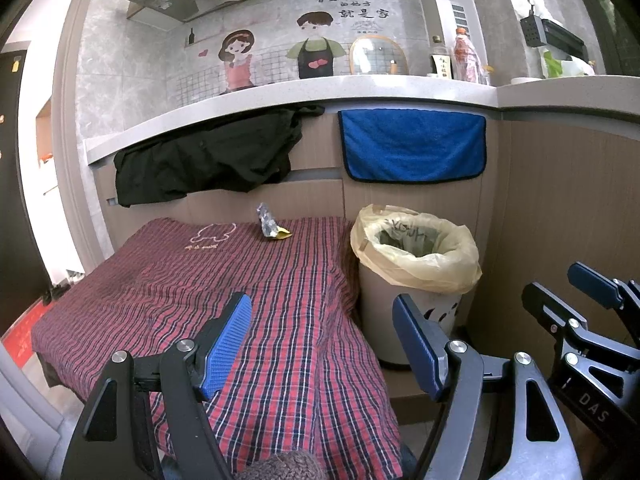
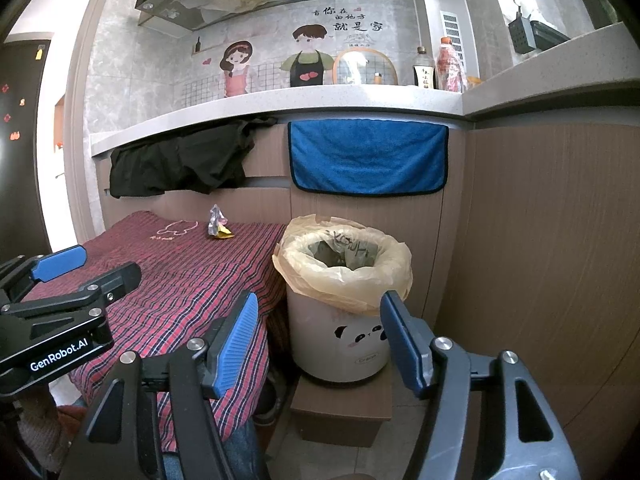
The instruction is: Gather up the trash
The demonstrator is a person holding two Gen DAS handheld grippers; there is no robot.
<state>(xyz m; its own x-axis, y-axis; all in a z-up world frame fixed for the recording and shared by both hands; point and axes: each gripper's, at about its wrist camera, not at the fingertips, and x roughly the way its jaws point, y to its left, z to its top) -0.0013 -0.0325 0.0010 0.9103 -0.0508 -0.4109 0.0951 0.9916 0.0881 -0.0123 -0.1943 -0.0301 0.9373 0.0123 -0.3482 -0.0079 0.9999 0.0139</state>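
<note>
A crumpled silver and yellow wrapper (image 1: 270, 227) lies at the far edge of a red plaid cloth (image 1: 224, 292); it also shows in the right wrist view (image 2: 217, 224). A white panda bin (image 2: 340, 336) lined with a yellowish bag (image 1: 416, 254) stands right of the cloth. My left gripper (image 1: 324, 344) is open and empty above the near part of the cloth. My right gripper (image 2: 318, 340) is open and empty in front of the bin.
The bin stands on a small brown box (image 2: 340, 412). A black garment (image 1: 204, 156) and a blue towel (image 1: 412, 146) hang from the counter edge behind. Bottles (image 1: 466, 60) stand on the counter. A wood-panel wall (image 2: 540, 240) is at the right.
</note>
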